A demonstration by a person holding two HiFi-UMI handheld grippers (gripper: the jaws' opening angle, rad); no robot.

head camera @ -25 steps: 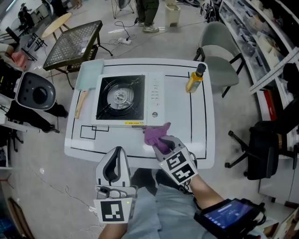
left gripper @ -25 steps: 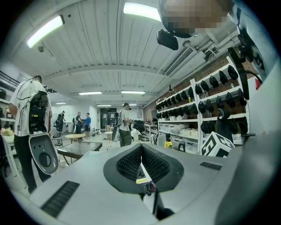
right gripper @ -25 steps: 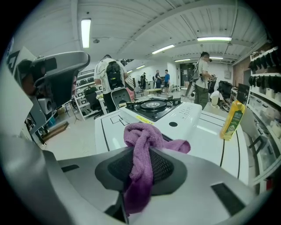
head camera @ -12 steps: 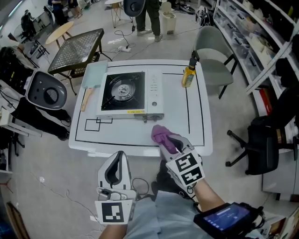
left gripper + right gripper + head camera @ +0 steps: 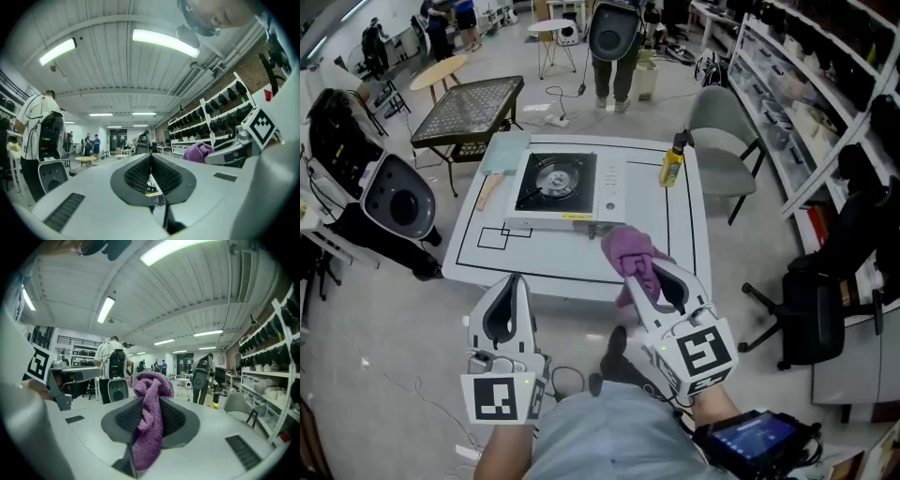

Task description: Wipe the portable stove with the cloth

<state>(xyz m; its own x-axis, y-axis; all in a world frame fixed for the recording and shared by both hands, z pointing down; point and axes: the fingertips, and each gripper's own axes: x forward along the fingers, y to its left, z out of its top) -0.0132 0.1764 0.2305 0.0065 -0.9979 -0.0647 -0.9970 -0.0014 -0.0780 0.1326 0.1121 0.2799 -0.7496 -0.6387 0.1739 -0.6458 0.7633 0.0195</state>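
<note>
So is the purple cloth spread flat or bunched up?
Bunched up: the purple cloth is crumpled in a wad, pinched in the right tool, one end hanging down.

Left tool [image 5: 517, 279] and right tool [image 5: 645, 274]: identical light-grey moulded shells, each tapering into two curved jaws around a dark oval opening. The inner jaw faces carry dark-grey ribbed pads [image 5: 138, 174]. The upper surface of each shell has narrow dark slotted inserts [image 5: 65, 212]. A white cube printed with black square markers is fitted at the rear of each tool. The left cube [image 5: 499, 409] shows one printed face, and the right cube [image 5: 701, 352] shows two. Thin white cabling [image 5: 492, 361] loops behind the left tool's jaws.

Operator: light blue-grey top [image 5: 591, 439]. A black device [image 5: 756, 433] with a lit blue screen sits on the right forearm.
</note>
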